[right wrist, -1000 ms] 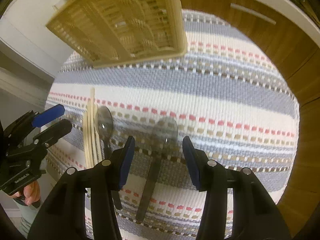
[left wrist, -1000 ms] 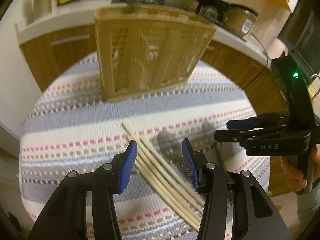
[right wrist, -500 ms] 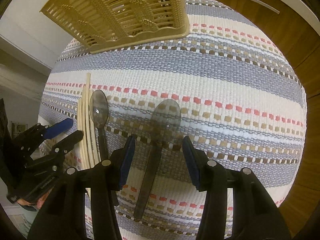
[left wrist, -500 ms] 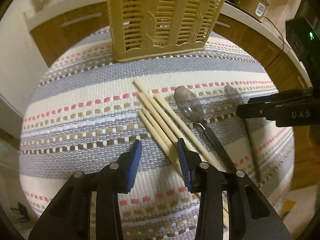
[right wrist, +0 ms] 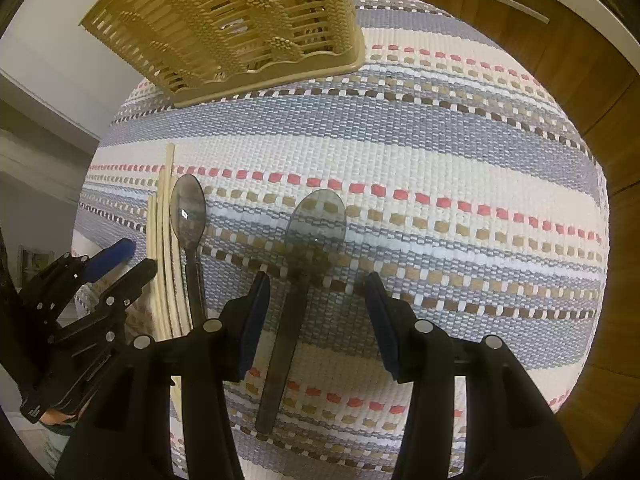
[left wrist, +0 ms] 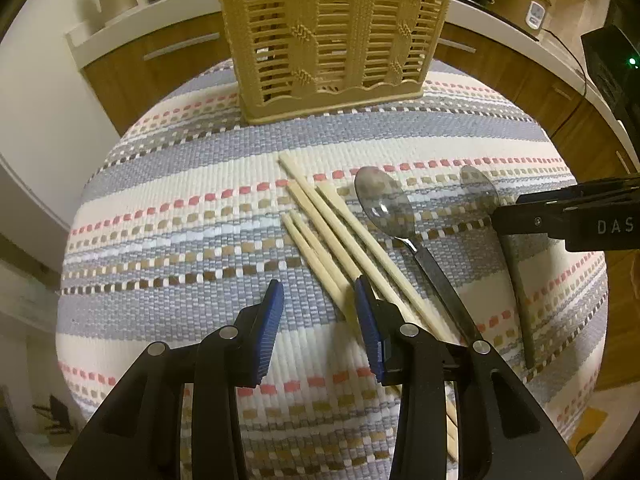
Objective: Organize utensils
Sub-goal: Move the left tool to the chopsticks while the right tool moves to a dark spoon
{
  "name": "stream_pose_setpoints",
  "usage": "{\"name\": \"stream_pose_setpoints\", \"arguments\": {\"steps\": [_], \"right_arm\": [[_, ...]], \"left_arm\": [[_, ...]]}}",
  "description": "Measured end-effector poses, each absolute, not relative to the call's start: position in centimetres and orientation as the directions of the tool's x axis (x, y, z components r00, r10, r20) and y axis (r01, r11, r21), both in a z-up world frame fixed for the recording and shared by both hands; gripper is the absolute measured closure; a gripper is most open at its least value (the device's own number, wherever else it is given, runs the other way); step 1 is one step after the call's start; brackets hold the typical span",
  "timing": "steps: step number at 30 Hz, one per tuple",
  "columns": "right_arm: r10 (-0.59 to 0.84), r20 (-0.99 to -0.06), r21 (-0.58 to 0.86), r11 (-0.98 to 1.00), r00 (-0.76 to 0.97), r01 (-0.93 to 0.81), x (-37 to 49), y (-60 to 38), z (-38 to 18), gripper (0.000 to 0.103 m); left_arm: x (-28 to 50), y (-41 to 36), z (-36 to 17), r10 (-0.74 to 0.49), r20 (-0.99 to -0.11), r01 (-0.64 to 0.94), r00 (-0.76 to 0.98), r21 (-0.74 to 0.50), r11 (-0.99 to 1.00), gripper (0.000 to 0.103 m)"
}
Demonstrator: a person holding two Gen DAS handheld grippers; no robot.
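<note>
A tan slotted utensil basket (left wrist: 334,36) stands at the far side of a striped woven mat (left wrist: 180,208); it also shows in the right wrist view (right wrist: 236,24). Several pale chopsticks (left wrist: 340,248) lie in a bundle on the mat, with a steel spoon (left wrist: 384,204) to their right and a second dark-handled spoon (left wrist: 480,192) further right. My left gripper (left wrist: 318,312) is open, low over the near ends of the chopsticks. My right gripper (right wrist: 316,308) is open, its jaws straddling the handle of the second spoon (right wrist: 316,216). The chopsticks (right wrist: 164,240) and first spoon (right wrist: 188,208) lie to its left.
Wooden cabinet fronts (left wrist: 132,60) and a white counter (left wrist: 132,20) with bottles and pots stand behind the mat. The mat's edges drop off at left and right. The left gripper (right wrist: 104,276) shows at the left of the right wrist view.
My left gripper has come down and forward over the chopsticks' near ends. My right gripper has lowered around the second spoon's handle. The basket looms closer in both views.
</note>
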State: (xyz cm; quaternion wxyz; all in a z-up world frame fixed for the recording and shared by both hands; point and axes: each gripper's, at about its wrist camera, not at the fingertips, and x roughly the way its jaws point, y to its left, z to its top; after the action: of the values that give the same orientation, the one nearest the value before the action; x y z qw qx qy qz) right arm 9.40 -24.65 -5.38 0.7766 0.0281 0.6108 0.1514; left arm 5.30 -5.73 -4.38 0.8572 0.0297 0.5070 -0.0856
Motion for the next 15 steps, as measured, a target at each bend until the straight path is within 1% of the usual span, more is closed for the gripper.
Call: {"name": "stream_pose_setpoints", "arguments": {"steps": [3,4,5,9,10,11,15], "right_arm": [[0.275,-0.939,0.234,0.951,0.207,-0.202,9.7,-24.0,-5.5,0.057],[0.28,-0.937,0.238,0.95,0.207,-0.203,9.7,-23.9,-5.5,0.057],[0.281,-0.937,0.239,0.949,0.208,-0.205,9.7,-23.7,-5.5,0.057],[0.28,-0.936,0.235,0.948,0.214,-0.215,9.7,-23.2,-5.2,0.057],[0.281,-0.935,0.235,0.947,0.214,-0.218,9.7,-23.1,-5.1,0.057],[0.283,-0.935,0.235,0.946,0.214,-0.223,9.7,-22.9,-5.0,0.057],[0.3,-0.929,0.244,0.936,0.215,-0.254,9.9,-21.2,-4.4,0.057]], "left_arm": [[5.8,-5.8,-4.3,-0.114,-0.886,0.17,0.449,-0.04,0.985,0.067],[6.3,-6.1,-4.5,-0.108,-0.89,0.174,0.443,-0.033,0.984,0.065],[6.4,-6.4,-4.5,-0.097,-0.89,0.179,0.445,-0.018,0.984,0.067],[6.4,-6.9,-4.6,-0.079,-0.89,0.207,0.45,0.017,0.978,0.069],[6.3,-6.8,-4.6,-0.081,-0.888,0.213,0.452,0.019,0.977,0.073],[6.2,-6.8,-4.5,-0.083,-0.887,0.227,0.454,0.025,0.974,0.081],[5.6,-6.4,-4.4,-0.096,-0.889,0.272,0.447,0.033,0.962,0.087]]}}
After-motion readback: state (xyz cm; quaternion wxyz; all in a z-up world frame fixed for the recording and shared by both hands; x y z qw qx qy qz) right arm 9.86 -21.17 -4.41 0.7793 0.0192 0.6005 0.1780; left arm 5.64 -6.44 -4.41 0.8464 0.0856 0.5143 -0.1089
